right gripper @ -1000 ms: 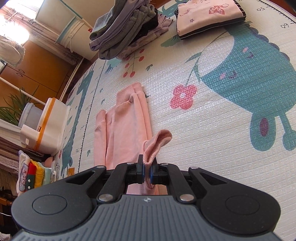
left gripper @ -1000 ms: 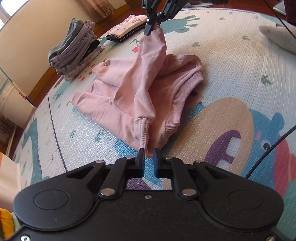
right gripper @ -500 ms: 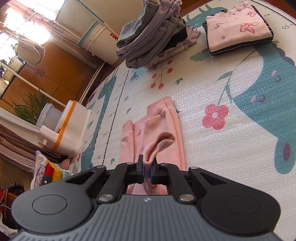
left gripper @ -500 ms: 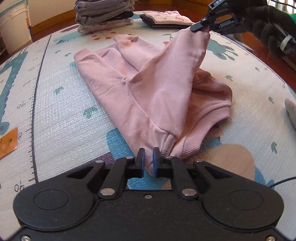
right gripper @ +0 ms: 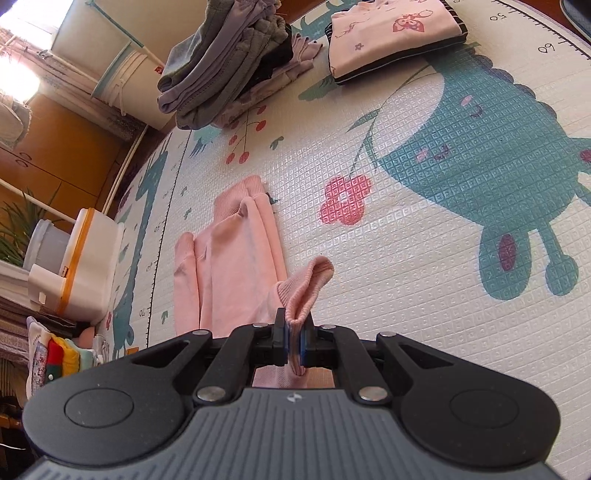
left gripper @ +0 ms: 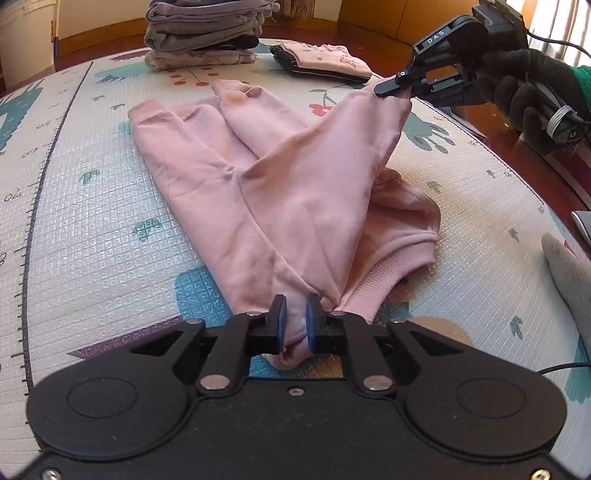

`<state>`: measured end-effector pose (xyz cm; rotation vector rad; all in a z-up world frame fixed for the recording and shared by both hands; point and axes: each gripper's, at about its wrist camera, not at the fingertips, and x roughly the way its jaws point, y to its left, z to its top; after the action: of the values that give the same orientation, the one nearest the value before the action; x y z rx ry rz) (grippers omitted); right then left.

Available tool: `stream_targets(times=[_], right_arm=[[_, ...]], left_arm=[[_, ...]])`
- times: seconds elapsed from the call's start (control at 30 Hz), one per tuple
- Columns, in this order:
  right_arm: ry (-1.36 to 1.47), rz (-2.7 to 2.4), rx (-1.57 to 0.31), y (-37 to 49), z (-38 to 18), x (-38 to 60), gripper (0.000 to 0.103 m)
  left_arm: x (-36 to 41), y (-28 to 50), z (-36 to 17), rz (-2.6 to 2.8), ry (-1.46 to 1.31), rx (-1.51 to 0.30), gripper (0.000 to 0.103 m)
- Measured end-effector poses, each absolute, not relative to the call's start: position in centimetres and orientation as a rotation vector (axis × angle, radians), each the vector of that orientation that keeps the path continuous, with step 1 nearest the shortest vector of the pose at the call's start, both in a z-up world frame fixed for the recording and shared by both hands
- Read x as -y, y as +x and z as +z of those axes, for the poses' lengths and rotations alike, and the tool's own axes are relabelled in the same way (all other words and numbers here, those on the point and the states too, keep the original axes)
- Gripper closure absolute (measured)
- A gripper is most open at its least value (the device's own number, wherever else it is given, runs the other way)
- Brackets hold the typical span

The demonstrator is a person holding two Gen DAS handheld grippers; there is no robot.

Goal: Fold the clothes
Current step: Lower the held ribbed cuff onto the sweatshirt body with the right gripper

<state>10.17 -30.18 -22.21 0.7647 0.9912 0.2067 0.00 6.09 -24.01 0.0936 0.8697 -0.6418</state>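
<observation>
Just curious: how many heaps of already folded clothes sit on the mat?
2: a tall grey stack at the mat's far edge, and a flat pink printed pile just right of it. Others may lie out of view.

The left claw (left gripper: 294, 320) points forward and down over the near end of the pink garment (left gripper: 295, 192), its blue pads (left gripper: 280, 325) clamped on a fold of that cloth. The right claw (left gripper: 393, 85) is at the garment's far right, raised above the mat, its tips pinching a corner of the cloth and lifting it into a peak. A hand in a dark glove (left gripper: 524, 92) grips that claw's handle, a green sleeve (left gripper: 581, 83) behind it. In its own view the right claw (right gripper: 294, 336) clamps a ribbed cuff.
</observation>
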Motion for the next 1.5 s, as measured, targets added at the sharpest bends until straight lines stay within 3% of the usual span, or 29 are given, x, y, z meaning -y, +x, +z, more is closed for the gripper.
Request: stream_targets(times=[0.1, 0.17, 0.23, 0.27, 0.57, 0.83, 1.23, 1.33, 1.5], right_arm=[[0.776, 0.221, -0.989, 11.2, -20.9, 29.8, 0.095], [0.767, 0.210, -1.019, 12.2, -20.5, 29.3, 0.095], [0.760, 0.197, -1.050, 13.1, -20.2, 28.9, 0.095], [0.767, 0.196, -1.066, 13.5, -20.2, 28.8, 0.095], [0.873, 0.208, -1.099, 15.5, -18.9, 27.2, 0.095], [0.795, 0.285, -1.131, 19.3, -16.4, 22.9, 0.095], [0.749, 0.188, -1.178, 21.8, -18.1, 21.3, 0.094], [0.854, 0.101, -1.171, 20.3, -20.1, 24.2, 0.092], [1.075, -0.024, -1.129, 15.9, -23.6, 27.6, 0.056]], left_arm=[[-6.2, -0.7, -22.6, -0.665, 0.086, -0.786, 0.094], [-5.8, -1.0, -22.1, -0.687, 0.113, -0.742, 0.089], [-5.0, -1.1, -22.8, -0.701, 0.153, -0.750, 0.074], [-4.6, -1.1, -23.5, -0.707, 0.175, -0.779, 0.073], [-4.0, -2.3, -25.0, -0.740, 0.268, -0.760, 0.073], [-4.2, -2.2, -25.1, -0.743, 0.250, -0.760, 0.072], [-4.6, -2.1, -25.0, -0.735, 0.204, -0.769, 0.072], [-4.5, -2.1, -25.0, -0.736, 0.204, -0.768, 0.072], [-4.6, -2.1, -25.0, -0.736, 0.205, -0.768, 0.072]])
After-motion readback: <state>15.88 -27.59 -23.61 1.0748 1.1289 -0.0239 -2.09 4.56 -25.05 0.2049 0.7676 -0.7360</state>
